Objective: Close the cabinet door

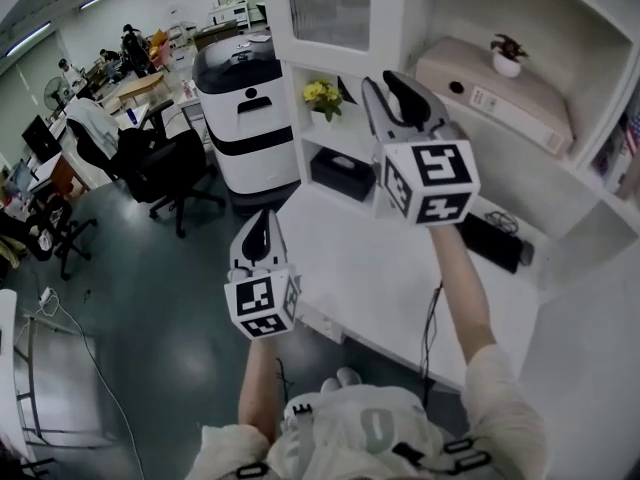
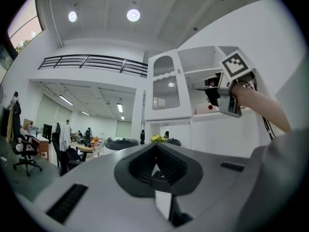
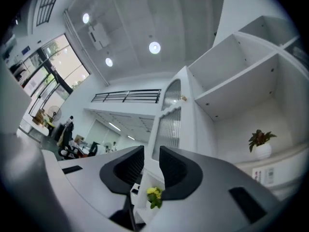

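The white cabinet door (image 1: 330,8) with its ribbed glass pane stands swung out at the top of the head view, left of the bare upper shelves. My right gripper (image 1: 382,78) is raised just below and right of the door's lower corner. In the right gripper view the jaws (image 3: 152,153) stand a narrow gap apart, and the door (image 3: 169,124) lines up beyond that gap; no contact shows. My left gripper (image 1: 255,223) hangs lower, off the desk's left corner, with its jaws (image 2: 155,149) shut on nothing. From there the door (image 2: 166,88) and right gripper (image 2: 200,85) are visible.
Yellow flowers (image 1: 322,95) and a black box (image 1: 342,173) sit on the lower shelves. A potted plant (image 1: 507,58) stands on a beige case inside the cabinet. The white desk (image 1: 400,268) lies below, a white-and-black machine (image 1: 245,118) to its left, office chairs (image 1: 160,168) further left.
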The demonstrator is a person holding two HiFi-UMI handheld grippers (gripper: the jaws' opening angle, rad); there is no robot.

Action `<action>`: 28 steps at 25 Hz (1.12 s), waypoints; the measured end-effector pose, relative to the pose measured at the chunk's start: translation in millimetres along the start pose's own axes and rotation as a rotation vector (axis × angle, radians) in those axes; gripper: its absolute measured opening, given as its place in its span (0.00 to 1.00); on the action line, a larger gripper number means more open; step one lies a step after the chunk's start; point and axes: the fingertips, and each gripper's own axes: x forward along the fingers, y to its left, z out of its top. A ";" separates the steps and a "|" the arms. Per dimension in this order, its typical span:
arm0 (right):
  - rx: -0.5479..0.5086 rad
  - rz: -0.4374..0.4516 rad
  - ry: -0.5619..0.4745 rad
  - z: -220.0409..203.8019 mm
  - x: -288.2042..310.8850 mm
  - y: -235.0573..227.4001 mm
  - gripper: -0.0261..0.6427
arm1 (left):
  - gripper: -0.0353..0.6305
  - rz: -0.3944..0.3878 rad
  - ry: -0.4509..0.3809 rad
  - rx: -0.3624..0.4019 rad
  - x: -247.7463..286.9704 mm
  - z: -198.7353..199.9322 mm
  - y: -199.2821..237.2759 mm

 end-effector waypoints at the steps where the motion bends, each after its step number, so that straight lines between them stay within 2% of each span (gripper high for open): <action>1: 0.026 0.018 -0.031 -1.6 -10.7 9.3 0.18 | 0.06 0.002 -0.001 -0.003 -2.9 1.2 0.5; 7: 0.099 0.065 -0.094 -30.4 -64.7 59.9 0.08 | 0.06 -0.002 -0.029 -0.020 -18.4 7.4 -1.6; 13: 0.113 0.042 0.011 -94.3 -115.6 98.7 0.05 | 0.06 -0.018 -0.064 -0.007 -28.9 6.9 -9.1; 17: 0.215 0.047 0.119 -143.4 -146.9 112.2 0.05 | 0.06 -0.009 -0.058 -0.012 -41.9 -5.7 -14.7; 20: 0.242 0.036 0.193 -169.9 -164.9 117.8 0.05 | 0.06 -0.001 -0.027 -0.010 -49.3 -21.7 -17.7; 23: 0.247 0.025 0.231 -181.1 -172.7 118.2 0.05 | 0.06 -0.003 -0.009 -0.009 -52.5 -29.1 -21.7; 28: 0.280 0.016 0.220 -177.1 -172.8 112.8 0.05 | 0.06 -0.008 -0.011 -0.004 -54.7 -26.5 -25.0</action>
